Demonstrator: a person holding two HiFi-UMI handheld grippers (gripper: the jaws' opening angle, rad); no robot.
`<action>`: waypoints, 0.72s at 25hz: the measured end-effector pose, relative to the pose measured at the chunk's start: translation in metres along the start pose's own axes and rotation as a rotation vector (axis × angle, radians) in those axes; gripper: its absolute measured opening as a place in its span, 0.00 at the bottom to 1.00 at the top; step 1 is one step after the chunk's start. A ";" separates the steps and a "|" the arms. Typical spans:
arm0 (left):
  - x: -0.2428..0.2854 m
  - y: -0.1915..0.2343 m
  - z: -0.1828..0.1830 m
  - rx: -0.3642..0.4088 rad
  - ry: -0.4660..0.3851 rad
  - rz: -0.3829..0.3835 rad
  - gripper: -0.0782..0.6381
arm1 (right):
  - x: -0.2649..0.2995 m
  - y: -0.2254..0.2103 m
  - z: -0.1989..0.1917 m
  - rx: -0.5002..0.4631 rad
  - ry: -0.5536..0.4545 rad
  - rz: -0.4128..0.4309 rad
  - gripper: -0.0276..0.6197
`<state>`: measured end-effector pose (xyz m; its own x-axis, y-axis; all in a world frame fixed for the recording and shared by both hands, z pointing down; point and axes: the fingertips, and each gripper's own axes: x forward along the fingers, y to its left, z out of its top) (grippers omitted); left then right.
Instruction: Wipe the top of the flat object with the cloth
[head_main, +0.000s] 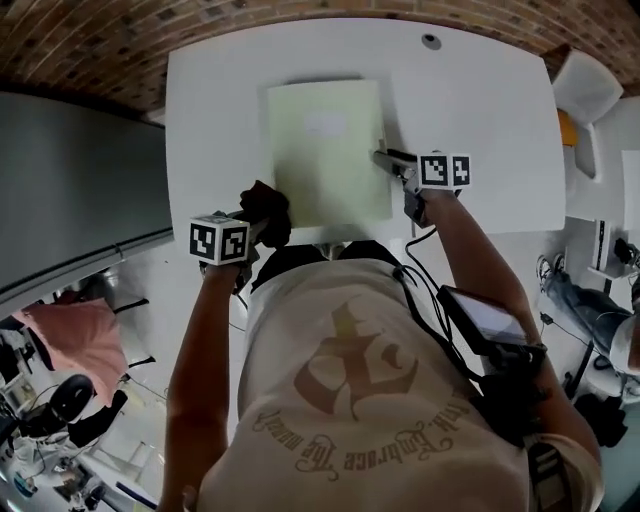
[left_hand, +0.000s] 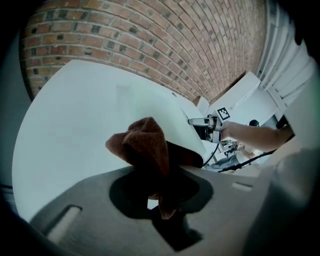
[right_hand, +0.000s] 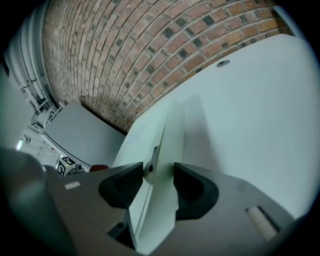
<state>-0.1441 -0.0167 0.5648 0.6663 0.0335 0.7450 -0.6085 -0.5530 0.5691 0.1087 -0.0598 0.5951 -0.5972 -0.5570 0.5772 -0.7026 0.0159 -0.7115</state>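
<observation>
Now we pinch the brown cloth (left_hand: 147, 145) in our left gripper (left_hand: 161, 189) at the near left corner of the folder (head_main: 325, 150), while our right gripper (right_hand: 155, 176) clamps the folder's right edge.

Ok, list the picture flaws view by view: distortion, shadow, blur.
Head view: brick wall bows along the top, light even. Left gripper view: black vignetted corners, cloth sharp, its underside lost in shadow. Right gripper view: bricks curve strongly, fingers soft around the flat object's edge.
</observation>
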 end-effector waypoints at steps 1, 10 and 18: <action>-0.003 0.004 -0.001 -0.013 -0.011 -0.002 0.22 | 0.000 0.000 0.000 0.000 0.003 -0.007 0.35; -0.033 0.045 0.009 -0.209 -0.185 -0.060 0.22 | 0.000 -0.002 -0.001 0.005 0.024 -0.060 0.35; -0.034 0.057 0.038 -0.187 -0.226 -0.092 0.22 | -0.002 -0.002 0.001 0.009 0.010 -0.093 0.35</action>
<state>-0.1852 -0.0814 0.5583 0.7887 -0.1211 0.6027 -0.5957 -0.3925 0.7008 0.1118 -0.0600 0.5951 -0.5335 -0.5476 0.6446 -0.7516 -0.0425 -0.6582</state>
